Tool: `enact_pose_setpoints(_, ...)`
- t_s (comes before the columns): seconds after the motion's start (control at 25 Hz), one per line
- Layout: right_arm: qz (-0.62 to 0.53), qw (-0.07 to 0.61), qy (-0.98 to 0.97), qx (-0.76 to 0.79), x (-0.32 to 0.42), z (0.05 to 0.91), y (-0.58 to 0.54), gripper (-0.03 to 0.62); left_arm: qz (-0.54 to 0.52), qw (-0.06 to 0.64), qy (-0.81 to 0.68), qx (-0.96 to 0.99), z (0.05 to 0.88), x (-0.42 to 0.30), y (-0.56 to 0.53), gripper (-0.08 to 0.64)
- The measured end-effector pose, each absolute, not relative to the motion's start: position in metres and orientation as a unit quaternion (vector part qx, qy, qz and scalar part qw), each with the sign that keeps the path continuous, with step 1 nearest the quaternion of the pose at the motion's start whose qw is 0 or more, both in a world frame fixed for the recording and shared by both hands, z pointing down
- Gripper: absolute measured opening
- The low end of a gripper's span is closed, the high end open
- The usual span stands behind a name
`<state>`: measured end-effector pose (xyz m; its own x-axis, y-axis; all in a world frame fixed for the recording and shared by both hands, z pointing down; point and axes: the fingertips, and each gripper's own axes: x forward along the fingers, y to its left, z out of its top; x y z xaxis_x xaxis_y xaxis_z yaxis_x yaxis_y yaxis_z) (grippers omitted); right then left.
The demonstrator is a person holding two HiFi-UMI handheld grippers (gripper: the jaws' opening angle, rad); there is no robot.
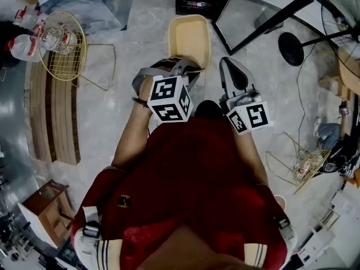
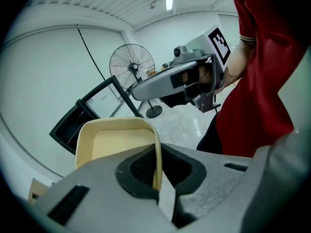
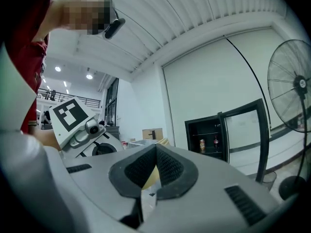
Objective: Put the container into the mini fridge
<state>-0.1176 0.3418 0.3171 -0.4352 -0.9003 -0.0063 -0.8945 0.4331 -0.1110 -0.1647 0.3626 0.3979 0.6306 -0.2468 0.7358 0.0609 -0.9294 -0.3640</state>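
**Head view:** the left tongs [image 1: 183, 66] hold the cream container [image 1: 190, 38] out above the floor [image 1: 112, 122]. It is short of the open mini fridge [image 1: 197, 1], and the right tongs [image 1: 229, 66] lie just beside it.

**Left gripper view:** the 2 jaws are clamped on the container's near rim, with the fridge beyond it.

**Right gripper view:** the jaws are pressed together with nothing between them. A cream edge shows behind them, and the fridge door [image 3: 243, 135] stands open.

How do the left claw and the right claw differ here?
The left claw is shut on the cream container's rim; the right claw is shut on nothing. The left claw meets the container's near edge; the right claw sits beside it, apart. Both are grey and shut.
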Motion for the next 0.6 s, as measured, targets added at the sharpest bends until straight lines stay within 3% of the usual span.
enact_pose_setpoints(0.6, -0.053, 0.047, 0.836, -0.544, -0.091, 0.336, 0.259, -0.002, -0.448, 0.180, 0.038, -0.875, 0.418, -0.153, 0.283, 0.020)
